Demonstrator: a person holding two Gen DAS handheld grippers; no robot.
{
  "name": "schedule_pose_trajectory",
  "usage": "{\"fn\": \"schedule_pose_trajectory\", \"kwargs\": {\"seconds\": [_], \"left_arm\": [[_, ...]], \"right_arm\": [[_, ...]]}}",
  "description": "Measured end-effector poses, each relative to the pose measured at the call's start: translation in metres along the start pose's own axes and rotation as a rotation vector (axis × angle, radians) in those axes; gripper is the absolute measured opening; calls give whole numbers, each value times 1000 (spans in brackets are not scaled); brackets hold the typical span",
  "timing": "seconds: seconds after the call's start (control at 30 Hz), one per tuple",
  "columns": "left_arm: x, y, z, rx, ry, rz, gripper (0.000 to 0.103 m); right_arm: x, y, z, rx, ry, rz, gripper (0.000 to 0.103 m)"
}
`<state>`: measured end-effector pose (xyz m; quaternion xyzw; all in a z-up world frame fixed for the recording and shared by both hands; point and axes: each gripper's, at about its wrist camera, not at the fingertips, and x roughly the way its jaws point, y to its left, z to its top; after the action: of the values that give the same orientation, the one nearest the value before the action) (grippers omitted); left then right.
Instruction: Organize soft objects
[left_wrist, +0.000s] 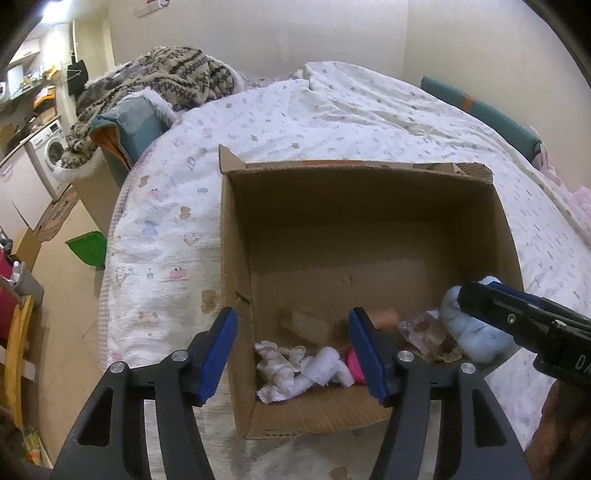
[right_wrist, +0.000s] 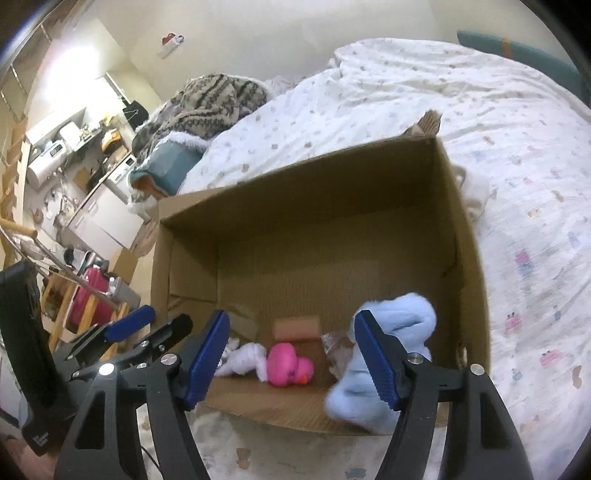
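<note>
An open cardboard box (left_wrist: 236, 229) (right_wrist: 465, 236) sits on the bed. Inside at its near end lie a white cloth (left_wrist: 317, 369) (right_wrist: 243, 360), a pink plush duck (right_wrist: 288, 365) (left_wrist: 354, 363), a clear crinkled wrapper (left_wrist: 424, 330) (right_wrist: 338, 349) and a light blue soft item (left_wrist: 469, 328) (right_wrist: 402, 321). My left gripper (left_wrist: 293, 354) is open above the box's near left corner, empty. My right gripper (right_wrist: 291, 360) is open over the near edge; the blue item hangs against its right finger (right_wrist: 376, 354), blurred. The right gripper also shows in the left wrist view (left_wrist: 517, 314).
The bed has a white patterned cover (left_wrist: 332, 110) (right_wrist: 517, 147). A knitted blanket (left_wrist: 173, 77) (right_wrist: 210, 99) lies at the far left over a teal cushion (left_wrist: 136, 129). A teal headboard (left_wrist: 480, 107) is at the right. A kitchen area with a washing machine (left_wrist: 51, 151) lies left.
</note>
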<state>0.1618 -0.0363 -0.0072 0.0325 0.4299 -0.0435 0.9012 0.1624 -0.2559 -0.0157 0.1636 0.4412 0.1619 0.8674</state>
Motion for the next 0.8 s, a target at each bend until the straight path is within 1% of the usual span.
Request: {"fn": "schedule_pose_trajectory", "kwargs": {"seconds": [0.13, 0.2, 0.23, 0.3, 0.4, 0.43, 0.47, 0.5, 0.57, 0.63, 0.77, 0.8], "left_arm": [[-6, 4, 3, -19, -13, 7, 59], [-11, 7, 3, -31, -19, 10, 59], [-13, 8, 3, -37, -25, 14, 59], [-19, 10, 3, -41, -37, 29, 59], [-31, 11, 1, -28, -47, 15, 60], [-35, 11, 1, -26, -54, 17, 65], [-40, 12, 1, -27, -64, 20, 68], [-45, 14, 1, -30, -73, 19, 72], [-55, 17, 0, -46, -88, 16, 73], [-63, 22, -2, -68, -92, 5, 81], [-80, 27, -9, -83, -107, 2, 86], [-84, 28, -12, -80, -111, -1, 91]], "right_arm": [[-5, -2, 3, 13, -8, -21, 74], [-12, -1, 5, 12, -27, -33, 75], [-16, -1, 5, 8, -37, -42, 76], [-22, 0, 5, 12, -53, -51, 83], [-36, -1, 2, 21, -78, -59, 88], [-41, -1, 1, 18, -87, -68, 91], [-45, 0, 1, 13, -96, -78, 98], [-50, 2, 0, 7, -105, -85, 101], [-58, 5, -2, -10, -120, -94, 102], [-66, 7, -5, -20, -130, -110, 103], [-77, 12, -14, -37, -139, -125, 103], [-80, 13, -17, -44, -143, -132, 103]]}}
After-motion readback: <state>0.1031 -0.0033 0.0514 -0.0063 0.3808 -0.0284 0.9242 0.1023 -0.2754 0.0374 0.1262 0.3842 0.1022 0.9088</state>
